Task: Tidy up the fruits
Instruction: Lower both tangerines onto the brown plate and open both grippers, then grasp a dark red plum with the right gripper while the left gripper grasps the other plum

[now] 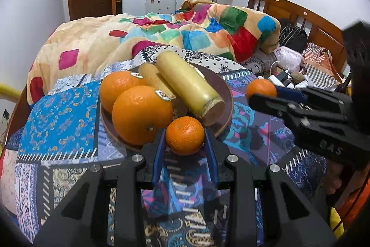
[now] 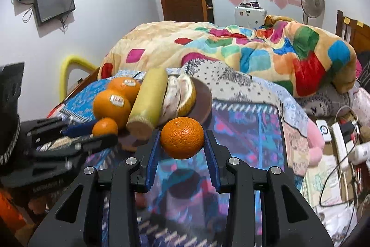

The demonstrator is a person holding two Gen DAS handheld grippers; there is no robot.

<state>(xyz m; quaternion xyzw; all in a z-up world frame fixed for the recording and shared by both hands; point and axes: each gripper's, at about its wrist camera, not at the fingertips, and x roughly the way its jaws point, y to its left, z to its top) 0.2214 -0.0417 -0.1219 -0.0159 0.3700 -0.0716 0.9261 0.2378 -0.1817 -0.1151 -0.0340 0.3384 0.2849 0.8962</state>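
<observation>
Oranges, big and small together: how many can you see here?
4. Two big stickered oranges lie on the brown plate. One small orange is in the left gripper, another in the right gripper. More may be hidden.

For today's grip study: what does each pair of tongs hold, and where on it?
Each holds a small mandarin across its round sides: left tongs one mandarin, right tongs another mandarin.

Small oranges (image 1: 184, 135) (image 2: 182, 137) beside laden plate (image 1: 227, 94)
</observation>
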